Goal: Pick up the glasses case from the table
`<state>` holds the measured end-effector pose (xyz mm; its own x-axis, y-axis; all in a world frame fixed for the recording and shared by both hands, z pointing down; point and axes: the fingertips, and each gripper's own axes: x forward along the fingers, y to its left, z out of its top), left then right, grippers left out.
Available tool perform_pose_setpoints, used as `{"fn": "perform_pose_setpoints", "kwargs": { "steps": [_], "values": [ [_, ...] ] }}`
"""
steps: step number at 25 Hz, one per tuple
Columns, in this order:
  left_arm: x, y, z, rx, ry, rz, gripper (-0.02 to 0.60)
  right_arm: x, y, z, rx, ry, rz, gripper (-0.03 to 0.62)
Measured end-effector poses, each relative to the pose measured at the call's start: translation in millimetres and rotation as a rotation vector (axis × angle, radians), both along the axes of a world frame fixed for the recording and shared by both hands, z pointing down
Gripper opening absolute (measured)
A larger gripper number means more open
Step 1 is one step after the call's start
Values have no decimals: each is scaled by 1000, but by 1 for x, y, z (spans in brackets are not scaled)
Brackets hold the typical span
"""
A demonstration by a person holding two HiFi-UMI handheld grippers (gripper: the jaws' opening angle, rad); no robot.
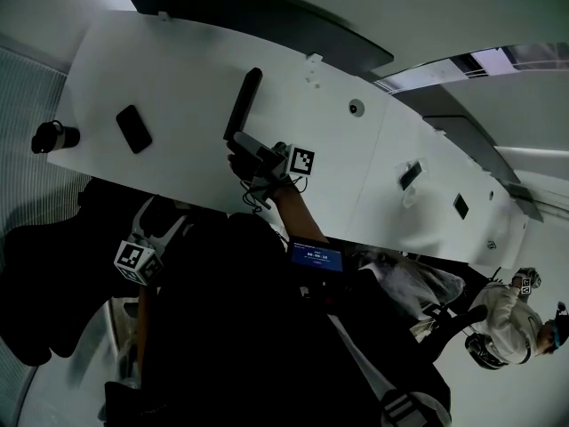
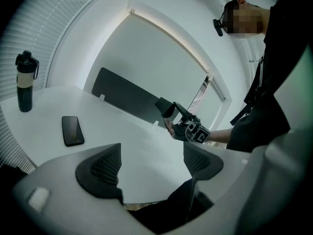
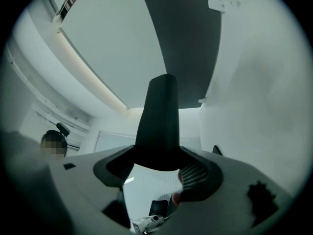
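The glasses case is a long dark case, held up off the white table and tilted. My right gripper is shut on its near end. In the right gripper view the case stands up between the two pads, pointing toward the ceiling. From the left gripper view, the case and the right gripper hang above the table. My left gripper is open with nothing between its jaws. In the head view the left gripper is low, in front of the table's near edge.
A black phone lies flat on the table's left part, and a dark bottle stands at its left end. A dark divider panel runs along the far edge. Small items sit further right. Another person is at lower right.
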<state>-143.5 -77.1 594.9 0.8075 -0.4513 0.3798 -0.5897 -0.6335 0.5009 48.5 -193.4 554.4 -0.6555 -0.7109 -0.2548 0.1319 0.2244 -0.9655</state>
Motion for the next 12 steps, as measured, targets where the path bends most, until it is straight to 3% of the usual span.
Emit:
{"fn": "perform_pose_setpoints", "kwargs": {
  "steps": [12],
  "values": [
    [6, 2, 1, -7, -4, 7, 388, 4, -3, -14, 42, 1, -7, 302]
  ]
}}
